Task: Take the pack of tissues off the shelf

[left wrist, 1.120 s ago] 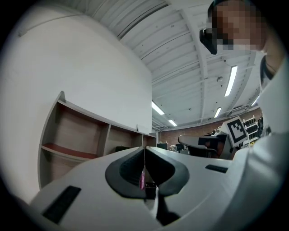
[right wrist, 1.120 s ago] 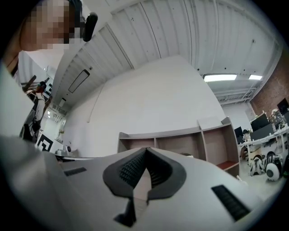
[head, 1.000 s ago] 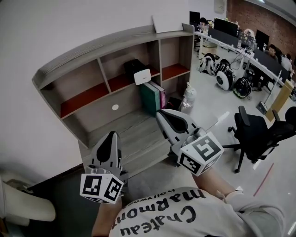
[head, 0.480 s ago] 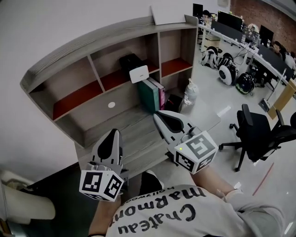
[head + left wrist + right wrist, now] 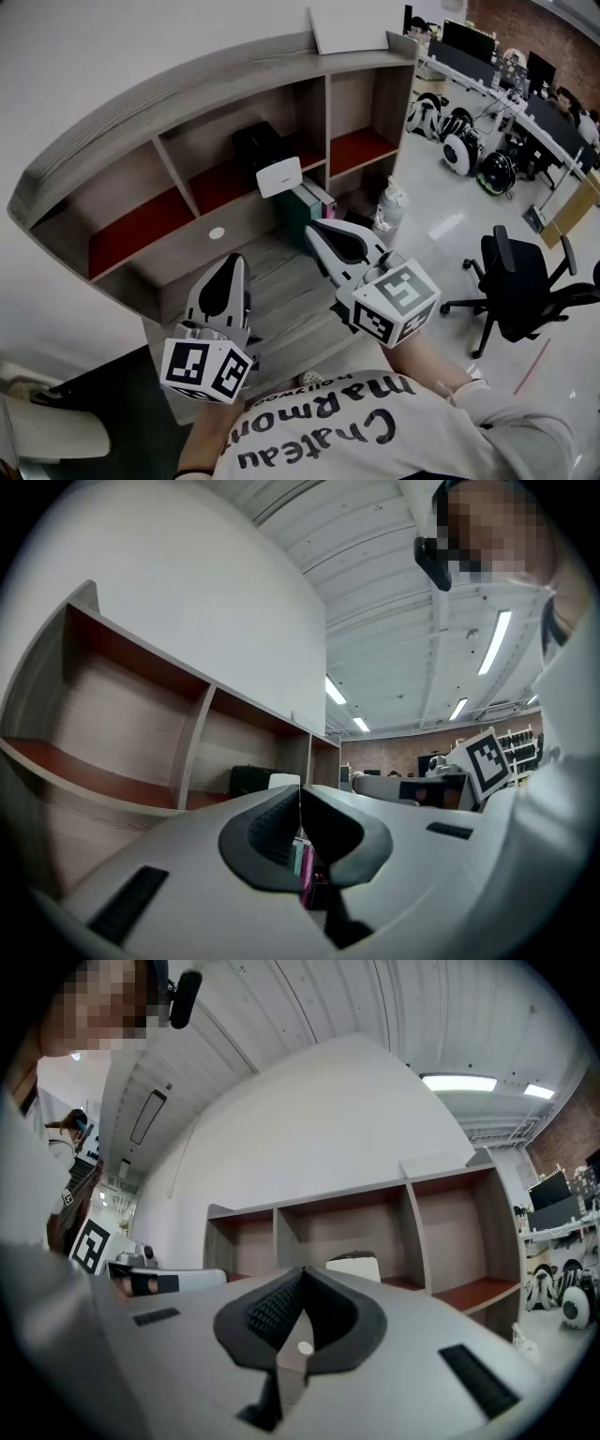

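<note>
On the shelf (image 5: 169, 94), at the front edge of its middle compartment, sits the pack of tissues (image 5: 279, 175). Left tool (image 5: 232, 262) and right tool (image 5: 317, 230) are both clenched and empty, low before the shelf, short of it. Right tool looks nearer: spread jaws first, go in level, clamp the pack's flat faces, draw straight out.

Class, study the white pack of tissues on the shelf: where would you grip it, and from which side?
Probably its two short ends, coming straight in from the open front. The pack of tissues stands at the front edge of the shelf in the middle compartment, broad face outward. A black object sits right behind it, so the back is blocked, while both ends look free.
</note>
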